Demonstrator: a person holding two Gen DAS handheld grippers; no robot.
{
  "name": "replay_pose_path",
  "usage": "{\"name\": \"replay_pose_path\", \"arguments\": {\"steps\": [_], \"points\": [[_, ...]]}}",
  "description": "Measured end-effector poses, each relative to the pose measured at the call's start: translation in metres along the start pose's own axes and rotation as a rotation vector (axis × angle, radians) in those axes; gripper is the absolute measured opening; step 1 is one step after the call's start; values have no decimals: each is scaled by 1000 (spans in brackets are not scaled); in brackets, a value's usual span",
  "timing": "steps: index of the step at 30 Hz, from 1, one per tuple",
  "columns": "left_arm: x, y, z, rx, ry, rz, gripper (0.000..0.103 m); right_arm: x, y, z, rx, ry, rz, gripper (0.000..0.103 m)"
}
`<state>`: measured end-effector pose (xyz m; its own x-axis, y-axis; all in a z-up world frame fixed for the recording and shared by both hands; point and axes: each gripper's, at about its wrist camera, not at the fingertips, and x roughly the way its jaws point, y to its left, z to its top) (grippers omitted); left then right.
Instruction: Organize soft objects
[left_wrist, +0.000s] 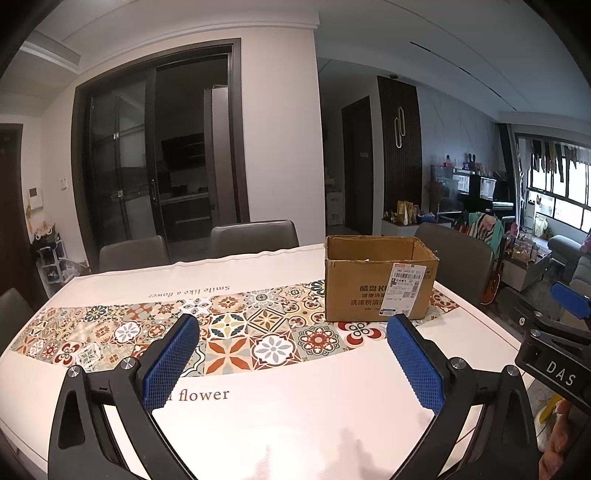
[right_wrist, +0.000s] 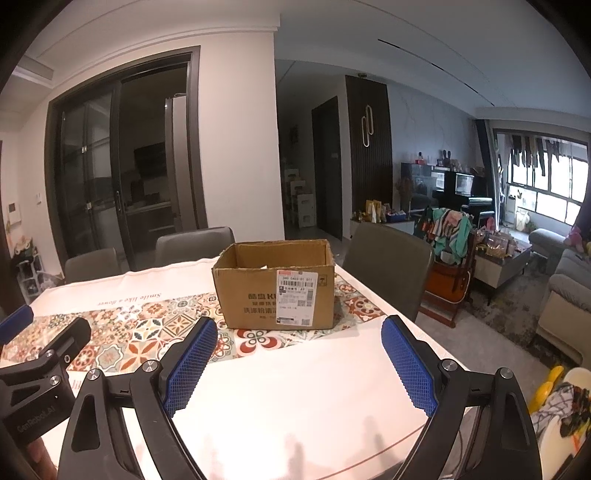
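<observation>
An open cardboard box (left_wrist: 376, 286) (right_wrist: 275, 291) with a white shipping label stands on the patterned band of the tablecloth, at the table's far right part. A pale scrap shows just above its far inner wall; the rest of its inside is hidden. My left gripper (left_wrist: 293, 334) hovers open over the near side of the table, nothing between its blue pads. My right gripper (right_wrist: 299, 338) is open too, pointing at the box from a short distance, also with nothing between its pads. Each gripper shows at the edge of the other's view. No loose soft object lies on the table.
The table (left_wrist: 295, 424) carries a white cloth with a tiled flower band (left_wrist: 229, 332). Grey chairs (left_wrist: 255, 232) (right_wrist: 388, 266) stand along the far side and right end. Beyond the right edge lie a cluttered living room, sofa (right_wrist: 565, 295) and a chair draped with clothes (right_wrist: 448, 229).
</observation>
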<state>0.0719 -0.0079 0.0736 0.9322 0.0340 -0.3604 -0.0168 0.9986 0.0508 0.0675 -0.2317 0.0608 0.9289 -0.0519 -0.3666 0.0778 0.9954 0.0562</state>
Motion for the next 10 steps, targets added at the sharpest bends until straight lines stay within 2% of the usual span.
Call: {"name": "replay_pose_path", "arguments": {"steps": [10], "points": [[4,2,0,-4,7,4,103,7,1,-3,2,17,-1,92]]}}
